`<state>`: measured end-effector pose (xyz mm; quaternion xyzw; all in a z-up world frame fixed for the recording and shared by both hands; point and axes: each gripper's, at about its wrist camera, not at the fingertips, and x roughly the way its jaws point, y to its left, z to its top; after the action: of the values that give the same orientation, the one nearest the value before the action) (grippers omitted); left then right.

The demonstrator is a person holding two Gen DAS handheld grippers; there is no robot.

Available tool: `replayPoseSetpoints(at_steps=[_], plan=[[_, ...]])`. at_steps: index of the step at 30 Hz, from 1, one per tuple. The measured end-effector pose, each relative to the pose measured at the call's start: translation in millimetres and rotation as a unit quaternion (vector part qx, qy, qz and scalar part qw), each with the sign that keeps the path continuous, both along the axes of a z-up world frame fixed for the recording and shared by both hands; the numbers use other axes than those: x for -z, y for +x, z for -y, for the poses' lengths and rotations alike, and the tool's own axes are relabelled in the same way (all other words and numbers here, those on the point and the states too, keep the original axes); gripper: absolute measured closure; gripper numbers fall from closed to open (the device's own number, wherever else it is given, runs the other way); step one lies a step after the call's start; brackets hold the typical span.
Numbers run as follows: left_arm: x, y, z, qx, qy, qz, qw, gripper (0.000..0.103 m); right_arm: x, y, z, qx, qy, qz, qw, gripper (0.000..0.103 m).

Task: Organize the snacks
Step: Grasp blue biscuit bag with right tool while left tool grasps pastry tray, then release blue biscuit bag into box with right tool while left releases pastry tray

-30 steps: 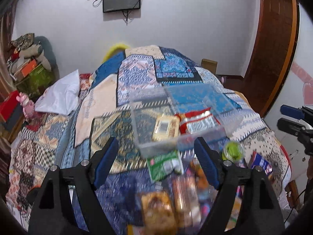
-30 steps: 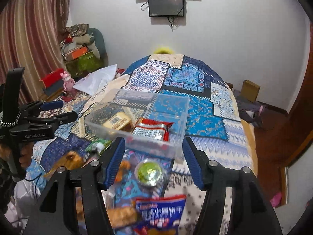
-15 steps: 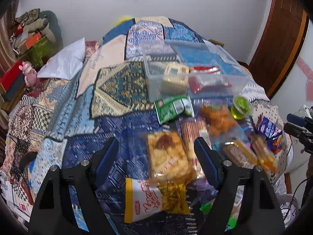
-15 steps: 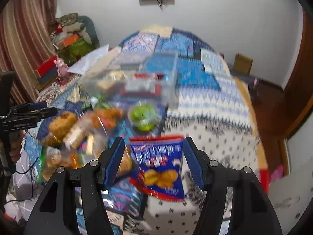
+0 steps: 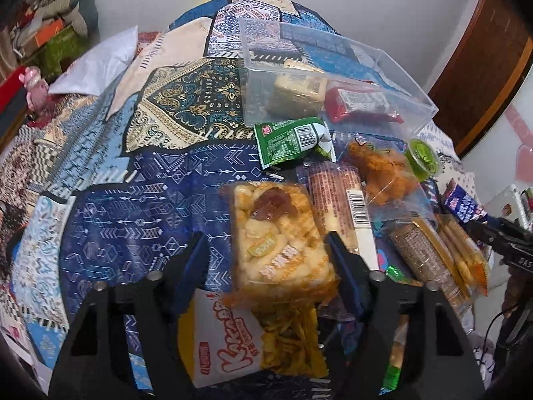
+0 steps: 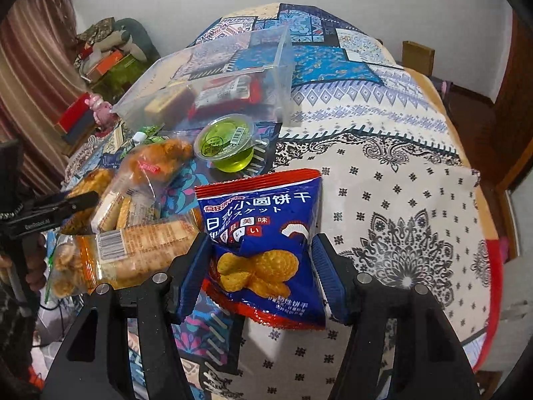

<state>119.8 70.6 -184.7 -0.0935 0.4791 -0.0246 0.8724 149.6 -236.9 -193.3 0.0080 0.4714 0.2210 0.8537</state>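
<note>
Snack packs lie heaped on a patchwork quilt (image 5: 140, 220). My left gripper (image 5: 268, 256) straddles a clear-wrapped cracker bar pack (image 5: 276, 226). Its jaws are closing: the right pad is at the pack's edge and the left pad stands apart from it. My right gripper (image 6: 261, 260) is open around a blue biscuit bag (image 6: 263, 220) lying flat, with its pads close to the bag's sides. Behind the heap, a clear plastic bin (image 5: 409, 76) holds a yellow pack (image 5: 299, 90) and a red pack (image 5: 359, 103).
A green packet (image 5: 289, 140), a green jelly cup (image 6: 230, 143), a fried snack bag (image 5: 383, 173), long cracker packs (image 5: 339, 200) and a chips bag (image 5: 233, 343) crowd the heap. A white pillow (image 5: 96, 63) lies far left. The bed drops off at the right (image 6: 493, 266).
Both grippers have come down and tipped toward the snacks, which now fill the views. The left jaws have narrowed around the cracker bar pack. The right jaws keep their width.
</note>
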Motion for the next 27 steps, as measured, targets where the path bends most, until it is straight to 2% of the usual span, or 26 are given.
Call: replayPoseSetpoints(at_steps=[3,8,14,19,27], plan=[[4,2,-2,-0.004,-0.008,-0.005,0.9999,0.049,3,3,2,0.003,0.016,-0.010,1.000,0.044],[2,0,-1,-0.007,0.000,0.005,1.0000,0.050,1,2,2,-0.002,0.017,-0.004,1.000,0.048],[-22,-4,-6,-0.010,0.006,0.037,0.9993,0.050,-9,2,7,0.008,0.010,0.018,1.000,0.050],[-51,1,-5,-0.009,0.005,0.070,0.9975,0.050,-30,6,12,0.018,0.015,0.044,0.999,0.050],[-87,28,7,0.005,0.003,0.110,0.9940,0.050,-73,26,-4,0.007,0.024,0.102,0.994,0.050]])
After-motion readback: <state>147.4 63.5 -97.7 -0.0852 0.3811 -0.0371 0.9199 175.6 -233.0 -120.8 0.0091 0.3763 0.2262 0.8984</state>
